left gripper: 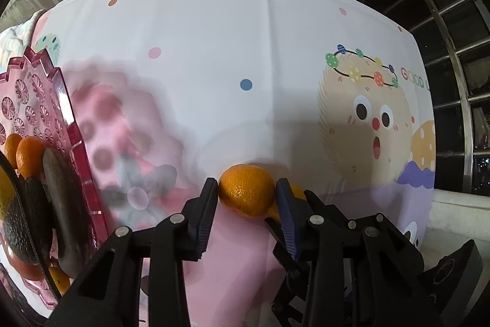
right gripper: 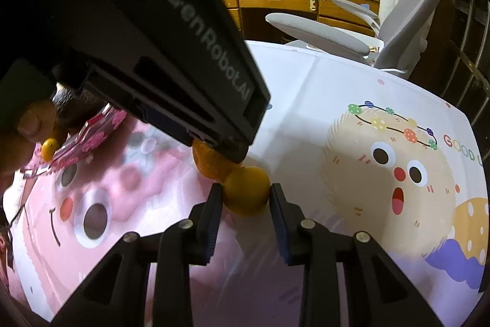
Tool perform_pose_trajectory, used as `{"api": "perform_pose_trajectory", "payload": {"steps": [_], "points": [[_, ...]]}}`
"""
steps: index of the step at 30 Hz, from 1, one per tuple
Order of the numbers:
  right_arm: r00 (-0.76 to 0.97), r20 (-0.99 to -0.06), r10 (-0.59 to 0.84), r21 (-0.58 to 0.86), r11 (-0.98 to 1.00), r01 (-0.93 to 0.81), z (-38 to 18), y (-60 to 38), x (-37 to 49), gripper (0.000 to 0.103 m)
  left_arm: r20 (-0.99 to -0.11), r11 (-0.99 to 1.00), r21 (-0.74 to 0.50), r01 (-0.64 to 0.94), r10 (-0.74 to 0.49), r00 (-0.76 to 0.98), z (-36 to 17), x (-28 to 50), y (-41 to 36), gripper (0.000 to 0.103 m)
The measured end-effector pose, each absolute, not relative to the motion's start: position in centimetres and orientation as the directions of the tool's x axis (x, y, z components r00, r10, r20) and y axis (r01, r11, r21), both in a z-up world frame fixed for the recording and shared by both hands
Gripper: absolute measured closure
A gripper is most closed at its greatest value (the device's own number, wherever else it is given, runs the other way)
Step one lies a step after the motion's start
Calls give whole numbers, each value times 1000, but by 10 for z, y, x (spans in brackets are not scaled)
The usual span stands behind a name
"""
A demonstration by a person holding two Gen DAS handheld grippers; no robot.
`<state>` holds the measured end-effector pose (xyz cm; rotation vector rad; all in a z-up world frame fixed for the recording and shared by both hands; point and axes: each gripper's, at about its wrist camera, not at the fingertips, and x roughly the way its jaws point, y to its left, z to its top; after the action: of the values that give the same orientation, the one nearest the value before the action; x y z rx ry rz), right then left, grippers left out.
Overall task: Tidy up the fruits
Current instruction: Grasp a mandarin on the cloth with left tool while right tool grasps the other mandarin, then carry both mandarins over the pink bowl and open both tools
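Left gripper [left gripper: 246, 193] clamps 1 tangerine [left gripper: 247, 194]; right gripper [right gripper: 246, 193] clamps its neighbour [right gripper: 246, 191], likely bound for the pink tray [left gripper: 76, 149] at 9 o'clock.

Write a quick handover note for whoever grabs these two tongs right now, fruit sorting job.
Left tongs: shut on the orange mandarin, on the tablecloth.
Right tongs: shut on the yellower fruit right beside it; the two fruits touch.
Done: pink tray at the left already holds several oranges and dark fruits.
Left: lift both, likely to the tray, and release.
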<state>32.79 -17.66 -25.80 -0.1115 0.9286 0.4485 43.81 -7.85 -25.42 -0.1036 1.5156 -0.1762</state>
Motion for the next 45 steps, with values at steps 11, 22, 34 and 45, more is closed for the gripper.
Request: {"api": "perform_pose_trajectory", "payload": {"steps": [11, 22, 34, 45], "points": [[489, -834, 255, 19, 899, -437, -250, -185, 289, 72, -975, 974, -216, 66, -219, 34, -232, 399, -76, 65], [512, -837, 194, -24, 921, -389, -227, -182, 248, 72, -964, 963, -242, 117, -252, 87, -187, 356, -43, 65], [594, -782, 188, 1, 953, -302, -168, -138, 229, 72, -917, 932, -323, 167, -351, 190, -131, 315, 35, 65], [634, -744, 210, 44, 962, -268, -139, -77, 233, 72, -881, 918, -349, 190, -390, 268, -116, 302, 108, 65]]}}
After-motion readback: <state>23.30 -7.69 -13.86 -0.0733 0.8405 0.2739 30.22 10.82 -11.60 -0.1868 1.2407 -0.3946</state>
